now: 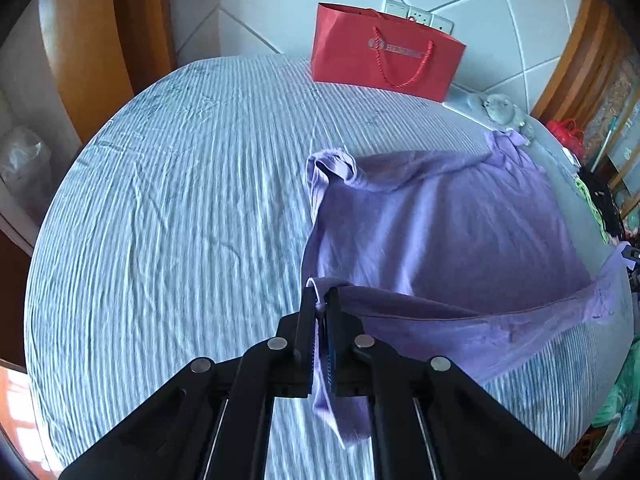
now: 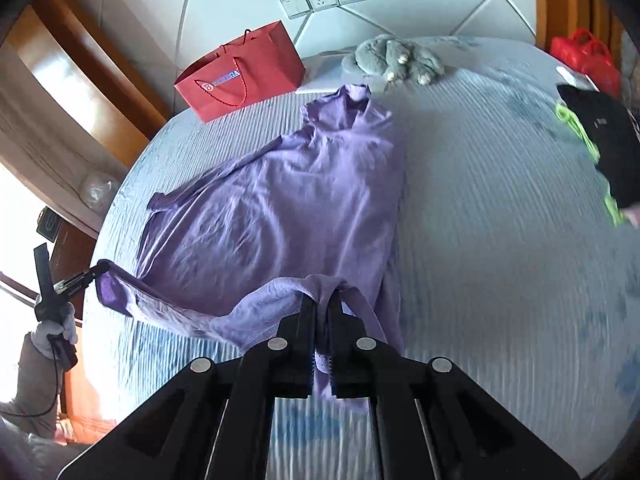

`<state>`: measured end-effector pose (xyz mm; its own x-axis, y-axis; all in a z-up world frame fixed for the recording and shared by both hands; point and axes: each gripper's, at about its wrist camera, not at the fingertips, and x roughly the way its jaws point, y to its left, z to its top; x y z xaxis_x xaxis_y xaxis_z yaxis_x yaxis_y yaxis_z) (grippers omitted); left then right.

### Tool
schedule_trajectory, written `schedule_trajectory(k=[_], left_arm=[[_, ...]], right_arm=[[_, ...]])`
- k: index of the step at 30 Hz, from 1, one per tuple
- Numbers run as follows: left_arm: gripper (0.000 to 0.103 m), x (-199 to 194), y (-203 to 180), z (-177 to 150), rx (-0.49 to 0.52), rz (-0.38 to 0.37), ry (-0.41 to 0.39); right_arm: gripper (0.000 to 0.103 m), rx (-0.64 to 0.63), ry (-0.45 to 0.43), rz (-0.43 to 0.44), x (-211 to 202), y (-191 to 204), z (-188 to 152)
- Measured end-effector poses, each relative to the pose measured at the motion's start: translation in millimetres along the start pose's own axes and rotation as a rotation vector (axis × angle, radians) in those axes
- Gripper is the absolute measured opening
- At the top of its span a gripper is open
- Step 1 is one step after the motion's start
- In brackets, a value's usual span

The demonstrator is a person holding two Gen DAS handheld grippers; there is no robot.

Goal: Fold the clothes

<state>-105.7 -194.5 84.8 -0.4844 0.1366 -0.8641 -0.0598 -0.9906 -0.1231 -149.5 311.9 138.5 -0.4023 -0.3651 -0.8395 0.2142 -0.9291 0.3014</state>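
In the left wrist view, the left gripper (image 1: 321, 300) pinches one hem corner of the purple shirt (image 1: 440, 216), which lies on the striped bed (image 1: 180, 200). Keep the raised hem taut and level while carrying it toward the collar. The red bag (image 1: 384, 52) bears unreadable lettering.

In the right wrist view, the right gripper (image 2: 322, 308) is clamped on the other corner; only a "B" logo is legible.

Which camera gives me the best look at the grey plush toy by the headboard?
The right wrist view: the grey plush toy lies whole and fairly sharp on the bed, just beyond the purple garment. The left wrist view catches it only as a small, blurred shape near the bed's far edge.
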Motion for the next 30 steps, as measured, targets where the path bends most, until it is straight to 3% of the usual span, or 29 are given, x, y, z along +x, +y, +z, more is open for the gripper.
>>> schedule_trajectory(k=[1, 2, 3, 4, 8, 11, 17, 23, 28, 29, 30], left_arm=[[0.015, 10, 1, 11, -0.008, -0.004, 0.011], [0.026, 18, 1, 20, -0.013, -0.009, 0.017], [0.053, 19, -1, 26, -0.011, -0.011, 0.013], [0.063, 17, -2, 28, -0.009, -0.013, 0.003], [0.063, 2, -9, 22, 0.003, -0.004, -0.021], [0.063, -5, -16, -7, -0.016, 0.026, 0.001], [0.063, -3, -25, -59, -0.085, 0.035, 0.061], [0.063, 4, -22, -59, -0.098, 0.091, 0.023], [0.062, 19, -13, -53, -0.142, 0.033, 0.067], [0.059, 20, -15, -53, -0.144, 0.015, 0.07], [0.035, 20, -16, -54, -0.146, 0.007, 0.069]], right_arm=[[0.016, -0.015, -0.001, -0.016, 7, 1, 12], [0.037, -0.018, -0.004, -0.032, 11, -1, 22], [0.052, -0.022, -0.008, -0.049, 15, -2, 31], [0.054, -0.021, -0.016, -0.061, 16, -4, 38], [0.055, -0.003, -0.07, -0.061, -12, -20, 25], [0.057, 0.022, -0.041, -0.063, -21, -33, -11], [0.057, 0.158, 0.049, 0.041, 2, -62, -87], [0.057, 0.138, 0.087, 0.045, 23, -55, -101], [0.057, 0.136, 0.075, 0.029, 28, -51, -105], [0.057, 0.135, 0.072, 0.025, 29, -50, -106], [0.057, 0.133, 0.064, 0.02, 32, -49, -105]])
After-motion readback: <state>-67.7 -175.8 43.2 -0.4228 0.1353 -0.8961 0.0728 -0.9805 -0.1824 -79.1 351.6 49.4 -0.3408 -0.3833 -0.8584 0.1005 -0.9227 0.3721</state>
